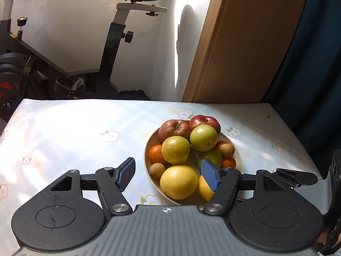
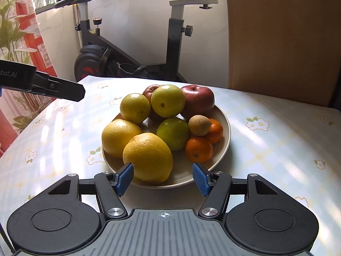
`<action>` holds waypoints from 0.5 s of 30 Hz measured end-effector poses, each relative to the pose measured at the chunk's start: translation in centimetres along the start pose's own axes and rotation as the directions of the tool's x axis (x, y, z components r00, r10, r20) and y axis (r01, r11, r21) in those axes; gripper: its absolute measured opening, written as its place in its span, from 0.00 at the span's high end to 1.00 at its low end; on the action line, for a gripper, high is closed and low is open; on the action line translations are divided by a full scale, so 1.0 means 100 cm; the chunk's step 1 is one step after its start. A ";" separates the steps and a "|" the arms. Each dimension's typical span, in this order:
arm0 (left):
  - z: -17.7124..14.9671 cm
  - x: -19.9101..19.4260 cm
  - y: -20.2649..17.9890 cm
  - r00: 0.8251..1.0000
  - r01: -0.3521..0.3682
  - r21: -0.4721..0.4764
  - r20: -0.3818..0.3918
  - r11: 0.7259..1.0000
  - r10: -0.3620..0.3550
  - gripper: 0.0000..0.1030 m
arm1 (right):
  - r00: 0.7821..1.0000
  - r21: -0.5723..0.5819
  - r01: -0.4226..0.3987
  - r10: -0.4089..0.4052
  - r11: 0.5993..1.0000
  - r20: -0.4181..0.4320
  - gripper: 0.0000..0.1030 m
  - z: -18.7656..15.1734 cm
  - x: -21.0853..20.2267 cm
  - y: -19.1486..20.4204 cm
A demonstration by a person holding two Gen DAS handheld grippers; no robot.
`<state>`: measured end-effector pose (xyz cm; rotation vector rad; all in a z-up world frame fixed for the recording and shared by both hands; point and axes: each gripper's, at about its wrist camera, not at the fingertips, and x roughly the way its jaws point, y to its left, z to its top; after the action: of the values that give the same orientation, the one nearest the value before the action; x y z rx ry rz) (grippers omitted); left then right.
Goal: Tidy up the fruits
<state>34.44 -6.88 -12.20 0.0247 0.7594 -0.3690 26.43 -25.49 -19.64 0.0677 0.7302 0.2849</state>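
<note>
A shallow round bowl of smooth apples and dimpled citrus sits on the glossy floral counter; both the left hand-held gripper and the right hand-held gripper gape wide, ribbed blue pads empty

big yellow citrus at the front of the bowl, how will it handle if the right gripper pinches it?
The yellow citrus looks round and wide, so it probably fills most of the right hand-held gripper opening. Its glossy, dimpled peel may slip in the pads. It leans on neighbouring fruit in the bowl, so lifting it could set others rolling.
</note>
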 end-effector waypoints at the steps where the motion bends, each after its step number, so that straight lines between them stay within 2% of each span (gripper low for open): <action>1: -0.001 -0.004 0.000 1.000 -0.010 0.005 0.009 1.000 0.010 0.25 | 1.000 0.003 0.006 -0.006 1.000 0.007 0.40 0.001 -0.004 0.000; 4: -0.003 -0.019 -0.001 0.999 -0.030 0.021 0.042 0.999 0.029 0.18 | 0.999 0.017 0.034 -0.034 0.999 0.038 0.33 0.004 -0.019 -0.001; 6: -0.005 -0.027 -0.003 0.998 -0.042 0.026 0.055 0.999 0.040 0.13 | 0.997 0.032 0.048 -0.050 0.998 0.052 0.24 0.006 -0.028 -0.002; 7: -0.006 -0.032 -0.004 0.997 -0.048 0.028 0.064 0.998 0.046 0.11 | 0.996 0.039 0.056 -0.058 0.998 0.061 0.16 0.007 -0.034 -0.001; 10: -0.008 -0.045 -0.008 0.996 -0.048 0.039 0.084 0.998 0.044 0.09 | 0.993 0.048 0.062 -0.066 0.997 0.094 0.02 0.011 -0.054 0.002; 15: -0.017 -0.072 -0.019 0.991 -0.063 0.059 0.126 0.996 0.055 0.08 | 0.984 0.046 0.094 -0.100 0.995 0.144 0.00 0.019 -0.087 0.012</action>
<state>27.88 -6.14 -8.30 0.0825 0.6227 -0.3346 21.26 -26.71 -12.43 0.0885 0.5910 0.1707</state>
